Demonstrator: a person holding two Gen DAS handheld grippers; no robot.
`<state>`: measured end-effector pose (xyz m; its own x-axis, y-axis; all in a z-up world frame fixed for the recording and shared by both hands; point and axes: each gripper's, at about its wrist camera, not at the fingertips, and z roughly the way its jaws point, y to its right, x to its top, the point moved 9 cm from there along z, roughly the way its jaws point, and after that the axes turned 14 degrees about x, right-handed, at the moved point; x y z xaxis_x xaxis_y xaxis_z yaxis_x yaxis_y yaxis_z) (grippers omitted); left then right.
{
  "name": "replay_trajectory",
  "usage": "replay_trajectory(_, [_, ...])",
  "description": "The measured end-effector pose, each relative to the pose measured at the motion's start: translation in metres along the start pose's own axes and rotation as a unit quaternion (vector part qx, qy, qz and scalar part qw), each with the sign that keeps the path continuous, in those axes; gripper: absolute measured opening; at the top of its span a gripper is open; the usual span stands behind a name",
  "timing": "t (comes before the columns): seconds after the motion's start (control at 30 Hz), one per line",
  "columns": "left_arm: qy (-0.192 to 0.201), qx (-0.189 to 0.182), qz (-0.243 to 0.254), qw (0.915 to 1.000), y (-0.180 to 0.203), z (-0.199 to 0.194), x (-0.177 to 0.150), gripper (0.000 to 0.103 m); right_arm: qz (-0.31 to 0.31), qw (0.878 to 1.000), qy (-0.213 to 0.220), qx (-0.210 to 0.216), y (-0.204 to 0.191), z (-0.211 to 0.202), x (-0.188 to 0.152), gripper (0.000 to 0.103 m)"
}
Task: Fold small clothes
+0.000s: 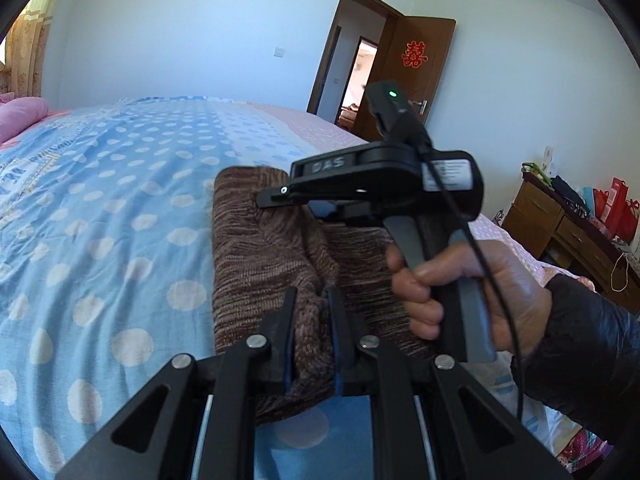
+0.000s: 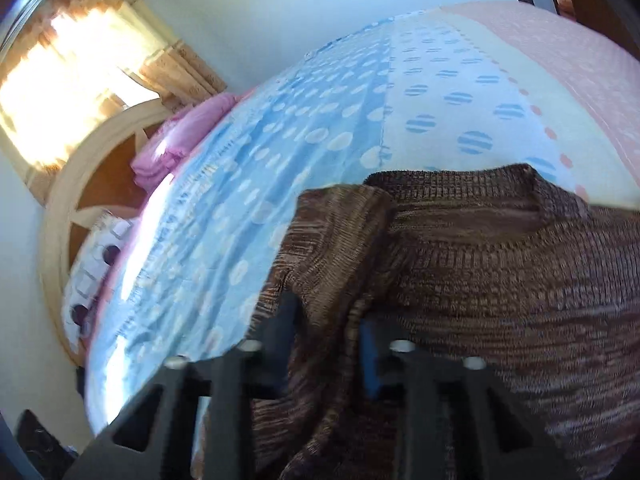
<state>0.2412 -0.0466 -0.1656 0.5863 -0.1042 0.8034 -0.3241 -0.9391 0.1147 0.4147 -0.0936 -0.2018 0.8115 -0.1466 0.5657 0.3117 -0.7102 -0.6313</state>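
A brown knitted sweater [image 1: 260,248] lies on the blue dotted bed sheet [image 1: 120,208]. My left gripper [image 1: 314,304] is shut on a fold of the sweater near its front edge. My right gripper [image 1: 280,194] shows in the left wrist view, held in a hand, its fingers at the sweater's far part. In the right wrist view my right gripper [image 2: 326,320] is shut on a bunched fold of the sweater [image 2: 500,280], beside the neckline [image 2: 532,200]. The view is blurred.
The bed sheet [image 2: 280,152] runs far to the left. A pink pillow [image 1: 20,114] lies at the head end, also in the right wrist view [image 2: 180,140]. A wooden dresser [image 1: 560,220] with bags stands right. An open door [image 1: 404,72] is behind.
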Motion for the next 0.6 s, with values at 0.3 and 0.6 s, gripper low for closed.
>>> replay_trajectory(0.3, [0.024, -0.002, 0.011, 0.9996, 0.013, -0.008, 0.022, 0.011, -0.073, 0.997, 0.017, -0.028, -0.021, -0.029, 0.015, 0.010])
replay_trajectory(0.6, [0.068, -0.079, 0.066, 0.9924, 0.103, -0.020, 0.058, 0.010, -0.133, 0.987, 0.014, -0.088, -0.002, -0.120, 0.042, 0.010])
